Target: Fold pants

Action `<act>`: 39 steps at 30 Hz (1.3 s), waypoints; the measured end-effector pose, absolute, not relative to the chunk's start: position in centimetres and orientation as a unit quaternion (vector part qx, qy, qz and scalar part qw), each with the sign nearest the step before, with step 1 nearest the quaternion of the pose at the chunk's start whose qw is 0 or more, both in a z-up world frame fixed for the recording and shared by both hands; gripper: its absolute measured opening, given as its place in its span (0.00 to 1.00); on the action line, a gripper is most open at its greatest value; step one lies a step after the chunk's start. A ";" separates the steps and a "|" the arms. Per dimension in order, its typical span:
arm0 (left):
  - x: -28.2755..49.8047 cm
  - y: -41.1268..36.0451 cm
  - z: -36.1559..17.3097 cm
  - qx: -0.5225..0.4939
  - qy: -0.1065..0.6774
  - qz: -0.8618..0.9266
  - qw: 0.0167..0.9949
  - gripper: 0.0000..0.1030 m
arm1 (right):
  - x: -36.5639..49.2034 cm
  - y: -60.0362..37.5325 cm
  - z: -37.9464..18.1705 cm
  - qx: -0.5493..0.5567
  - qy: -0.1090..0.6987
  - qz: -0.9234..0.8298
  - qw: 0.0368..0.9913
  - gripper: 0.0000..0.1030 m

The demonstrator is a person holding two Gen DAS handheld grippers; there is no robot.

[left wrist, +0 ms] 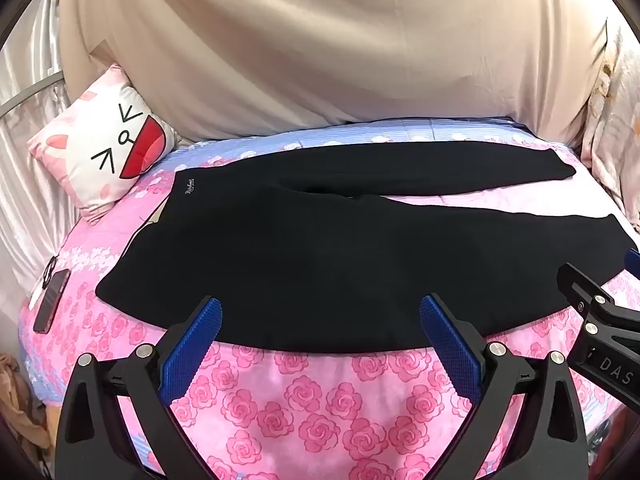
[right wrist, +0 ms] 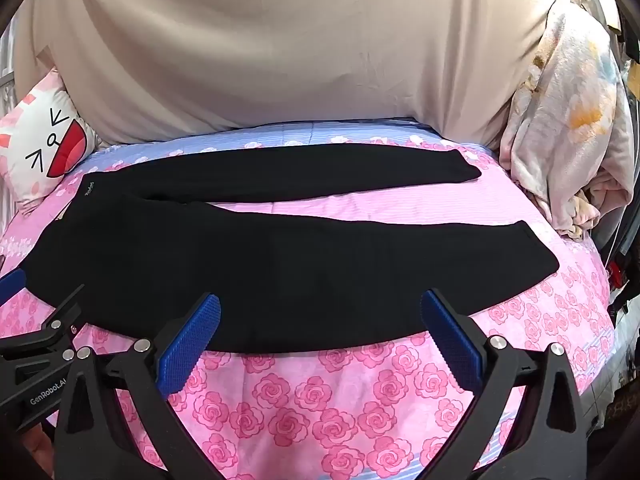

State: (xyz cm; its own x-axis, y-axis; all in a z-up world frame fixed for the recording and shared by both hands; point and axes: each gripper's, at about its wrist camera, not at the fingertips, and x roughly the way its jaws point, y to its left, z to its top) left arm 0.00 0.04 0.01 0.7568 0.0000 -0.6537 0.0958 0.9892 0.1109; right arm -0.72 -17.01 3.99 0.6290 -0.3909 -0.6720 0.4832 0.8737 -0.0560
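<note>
Left claw [left wrist: 320, 320] spread, right claw [right wrist: 320, 318] spread, over pants [left wrist: 320, 248]

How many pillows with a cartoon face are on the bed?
1. The cartoon-face pillow leans at the back left corner of the bed, left of the black pants. Others may be hidden under the beige cloth.
</note>
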 end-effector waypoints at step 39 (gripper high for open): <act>0.1 0.0 -0.3 0.080 0.353 -0.017 0.932 0.95 | -0.7 -17.4 3.5 0.069 0.357 -0.240 0.900 0.95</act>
